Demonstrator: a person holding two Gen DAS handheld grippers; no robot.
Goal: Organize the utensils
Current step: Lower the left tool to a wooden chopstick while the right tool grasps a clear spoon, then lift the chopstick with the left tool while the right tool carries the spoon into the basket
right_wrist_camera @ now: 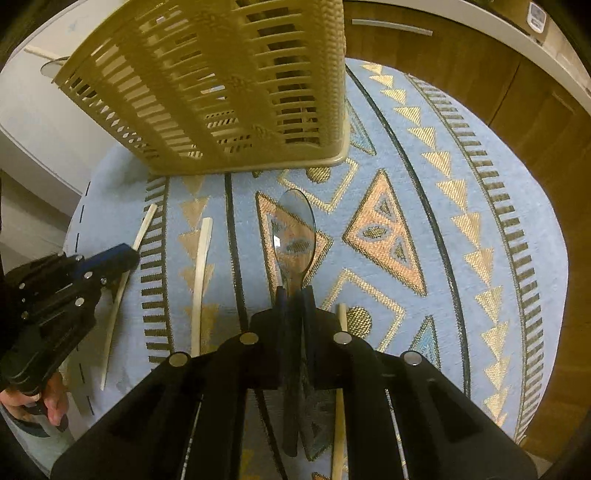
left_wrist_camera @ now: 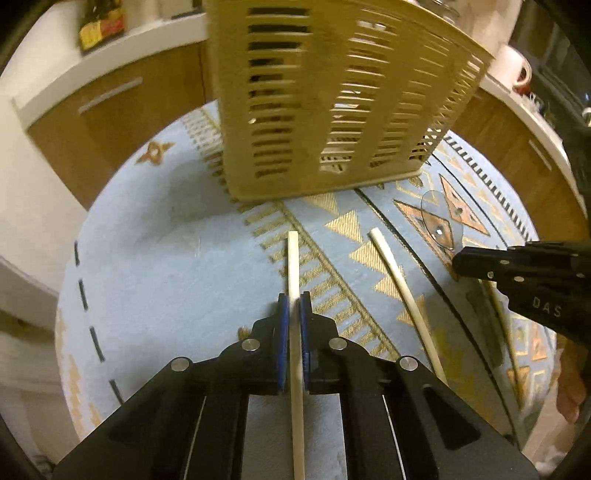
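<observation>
My left gripper [left_wrist_camera: 294,308] is shut on a pale wooden chopstick [left_wrist_camera: 293,258] that runs straight forward between its blue pads. A second chopstick [left_wrist_camera: 397,284] lies on the cloth just to its right. My right gripper [right_wrist_camera: 295,295] is shut on the neck of a clear plastic spoon [right_wrist_camera: 295,229], bowl pointing toward the beige slotted utensil basket [right_wrist_camera: 229,92]. The basket [left_wrist_camera: 325,110] stands upright at the far side of the table. In the right wrist view the left gripper [right_wrist_camera: 127,254] sits at the left on its chopstick [right_wrist_camera: 120,302]. Another chopstick [right_wrist_camera: 201,277] lies between the grippers.
A round table with a blue, gold-patterned cloth [right_wrist_camera: 480,184] carries everything. A further wooden stick [right_wrist_camera: 340,369] lies under my right gripper. Wooden cabinets and a white counter ring the table, with a mug [left_wrist_camera: 515,68] and a bottle [left_wrist_camera: 101,22] on it. A person's hand [right_wrist_camera: 48,402] shows at lower left.
</observation>
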